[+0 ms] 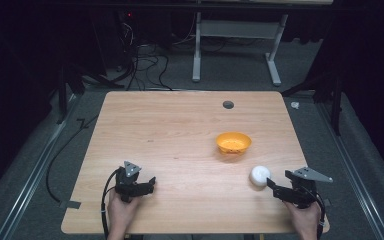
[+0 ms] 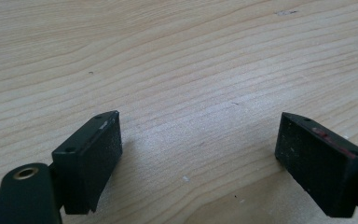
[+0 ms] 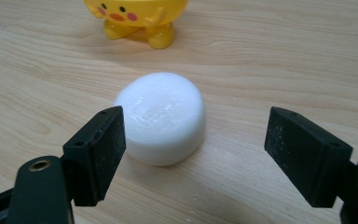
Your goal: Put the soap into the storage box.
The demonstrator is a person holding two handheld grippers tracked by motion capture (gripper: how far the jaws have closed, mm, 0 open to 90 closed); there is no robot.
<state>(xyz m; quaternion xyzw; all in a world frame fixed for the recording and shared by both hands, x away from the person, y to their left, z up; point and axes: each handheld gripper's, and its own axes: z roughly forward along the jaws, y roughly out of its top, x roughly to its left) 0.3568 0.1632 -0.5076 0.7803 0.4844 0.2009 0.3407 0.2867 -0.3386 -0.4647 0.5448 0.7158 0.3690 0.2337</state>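
Two hand-held grippers rest low over the near edge of the bench, and the white puck lies far closer to the right hand-held gripper than to the left hand-held gripper. In the high view the puck sits just ahead of the right one's jaw tips and slightly to their left, near but not touching. In the right gripper view the same white puck stands squarely on the bench, a squat round block with no long axis to speak of, so any approach angle around it should serve equally. It lies ahead of the jaws and off-centre toward the left jaw, whose pad overlaps its near left flank in the picture; whether they touch I cannot tell. The right jaw stands well clear of it.

The right hand-held gripper is released, jaws spread wider than the puck. I judge the coming move needs a short push forward with a small shift left to centre the puck.

Beyond the puck, farther ahead and a little left, stands the yellow bowl.

The left hand-held gripper is likewise released, with bare wood between its jaws.
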